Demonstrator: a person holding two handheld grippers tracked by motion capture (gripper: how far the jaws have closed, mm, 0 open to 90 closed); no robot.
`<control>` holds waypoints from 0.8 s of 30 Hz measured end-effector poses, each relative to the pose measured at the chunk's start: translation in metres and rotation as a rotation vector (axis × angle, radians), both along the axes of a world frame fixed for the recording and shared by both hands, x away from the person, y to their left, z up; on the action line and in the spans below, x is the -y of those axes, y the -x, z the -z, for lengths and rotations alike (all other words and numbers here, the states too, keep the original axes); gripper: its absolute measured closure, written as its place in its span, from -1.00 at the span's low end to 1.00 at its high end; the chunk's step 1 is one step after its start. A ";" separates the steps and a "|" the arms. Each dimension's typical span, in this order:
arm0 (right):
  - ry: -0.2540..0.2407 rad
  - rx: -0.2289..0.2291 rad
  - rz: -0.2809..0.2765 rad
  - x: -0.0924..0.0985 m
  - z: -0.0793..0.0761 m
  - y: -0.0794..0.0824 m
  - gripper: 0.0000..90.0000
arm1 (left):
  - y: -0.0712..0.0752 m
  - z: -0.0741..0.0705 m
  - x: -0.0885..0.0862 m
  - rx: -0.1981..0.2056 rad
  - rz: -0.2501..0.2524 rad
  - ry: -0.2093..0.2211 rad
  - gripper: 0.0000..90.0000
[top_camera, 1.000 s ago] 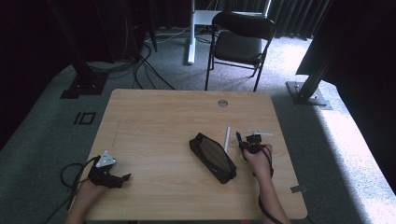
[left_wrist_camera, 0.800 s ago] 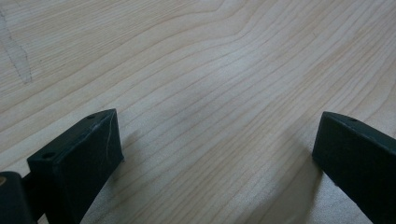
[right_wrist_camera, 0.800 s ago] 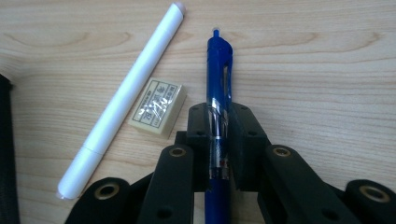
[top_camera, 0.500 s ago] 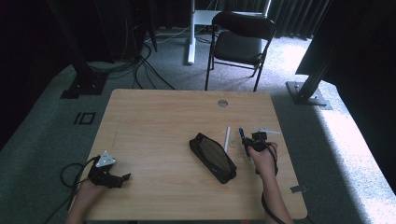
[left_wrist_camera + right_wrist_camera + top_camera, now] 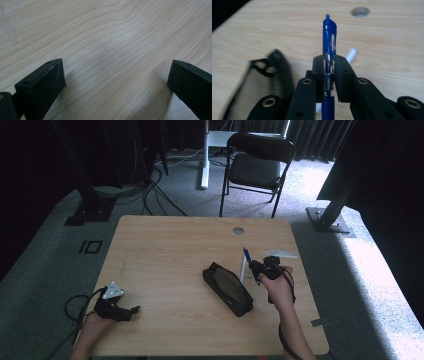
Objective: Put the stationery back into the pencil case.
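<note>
Right gripper view: the right gripper [image 5: 329, 75] has its two black jaws squeezed tight on a blue pen [image 5: 329, 45]. The pen sits right in the middle of the frame, between the jaws. Its clicker end sticks up past them toward the top of the frame, and its other end runs down between the jaws to the bottom edge. Behind the pen, a white stick [image 5: 351, 55] lies on the surface, just right of the jaws. A black pouch [image 5: 279, 67] shows blurry at the lower left. A round hole [image 5: 360, 11] is in the surface at the upper right.

In the high view, the right gripper [image 5: 257, 269] is right of the middle, with the pen [image 5: 247, 257] pointing to the upper left. The pouch [image 5: 227, 289] lies just left of it, near the middle of the wooden surface [image 5: 170, 250].

The left gripper [image 5: 134, 310] rests at the lower left of the high view. In the left gripper view its jaws stand wide apart with only bare wood between them.

Around the surface is grey carpet. A black folding chair [image 5: 257, 162] stands at the top, and cables lie on the floor at the upper left.
</note>
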State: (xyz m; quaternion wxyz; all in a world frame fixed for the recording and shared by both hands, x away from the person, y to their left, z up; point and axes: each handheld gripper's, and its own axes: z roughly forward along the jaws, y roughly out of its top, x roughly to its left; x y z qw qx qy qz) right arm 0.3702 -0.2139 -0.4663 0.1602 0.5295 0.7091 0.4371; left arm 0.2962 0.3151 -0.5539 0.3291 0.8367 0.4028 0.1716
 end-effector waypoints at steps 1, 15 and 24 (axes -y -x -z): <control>0.015 0.007 -0.029 -0.007 -0.005 0.003 0.76 | 0.000 0.000 0.000 0.000 0.000 0.000 -0.96; 0.022 0.013 -0.228 -0.054 -0.012 0.019 0.77 | 0.000 0.000 0.000 0.000 0.000 0.001 -0.96; 0.099 -0.051 -0.303 -0.068 0.002 0.023 0.77 | 0.000 0.000 0.000 0.000 0.000 0.000 -0.96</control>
